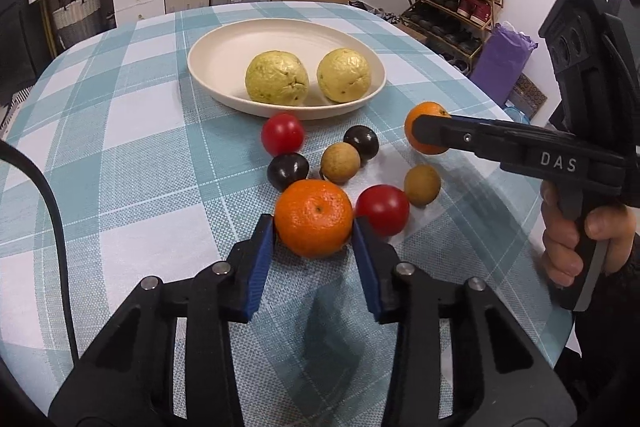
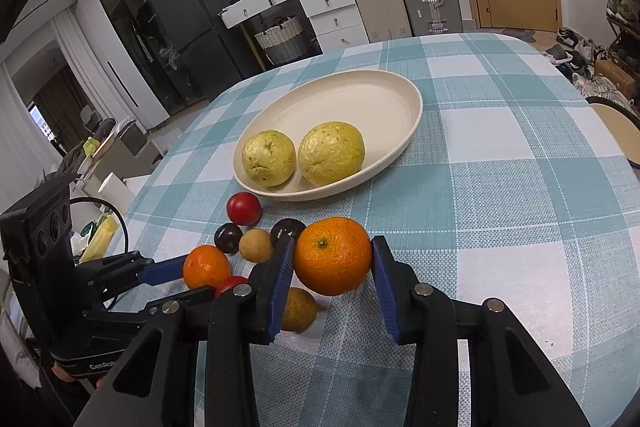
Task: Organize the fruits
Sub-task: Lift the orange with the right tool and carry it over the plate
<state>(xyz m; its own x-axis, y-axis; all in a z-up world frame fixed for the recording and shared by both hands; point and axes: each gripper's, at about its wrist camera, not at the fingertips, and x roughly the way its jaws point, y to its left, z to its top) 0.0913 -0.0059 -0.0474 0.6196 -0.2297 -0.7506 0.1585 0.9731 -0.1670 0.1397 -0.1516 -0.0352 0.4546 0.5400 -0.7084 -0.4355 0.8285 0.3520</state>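
Left wrist view: the left gripper (image 1: 313,227) has its blue-padded fingers (image 1: 262,255) clamped on one orange (image 1: 313,217) resting on the checked counter (image 1: 120,187). Right gripper (image 2: 333,259) grips a second orange (image 2: 334,254), lifted off the cloth. Between them lie two red tomatoes (image 1: 282,133), two dark plums (image 1: 361,142) and two brown longans (image 1: 340,163). Beyond them, one cream oval plate (image 1: 224,47) holds two yellow guavas (image 1: 277,77).
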